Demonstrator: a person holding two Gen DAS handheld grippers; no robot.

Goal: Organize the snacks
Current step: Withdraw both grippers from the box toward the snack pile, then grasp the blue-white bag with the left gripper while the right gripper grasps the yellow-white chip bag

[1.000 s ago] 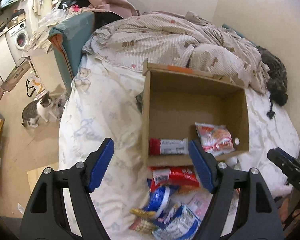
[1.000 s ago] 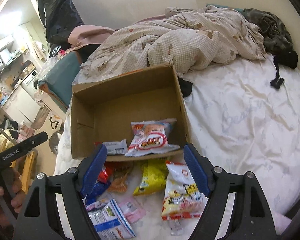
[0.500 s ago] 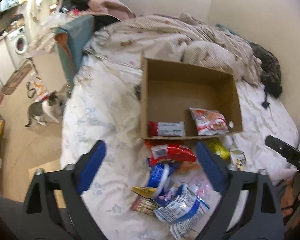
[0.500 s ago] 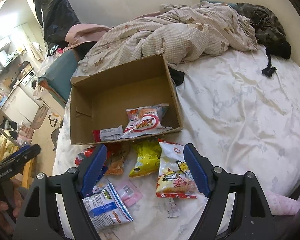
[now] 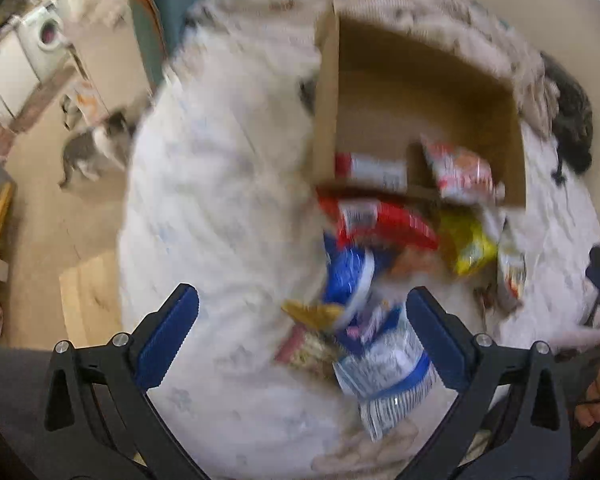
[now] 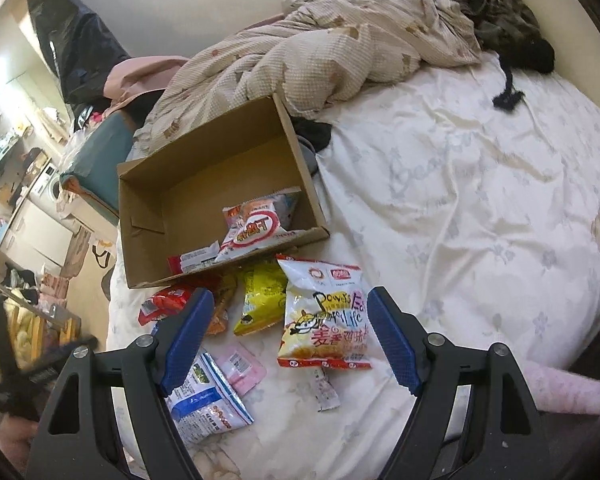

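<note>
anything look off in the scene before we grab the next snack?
One oddity: a cat is on the floor beside the bed, not part of the task. Otherwise the cardboard box holds only two packets, while most snacks still lie in a loose, overlapping pile in front of it. Nothing looks torn or spilled.

Even, soft daylight; left wrist view smeared by motion blur, right wrist view sharp, fisheye edges bent and dark

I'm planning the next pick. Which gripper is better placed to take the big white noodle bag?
Right, probably. The right gripper is open with the white noodle bag between its fingers; the left gripper hangs over the blue-and-white packets.
</note>
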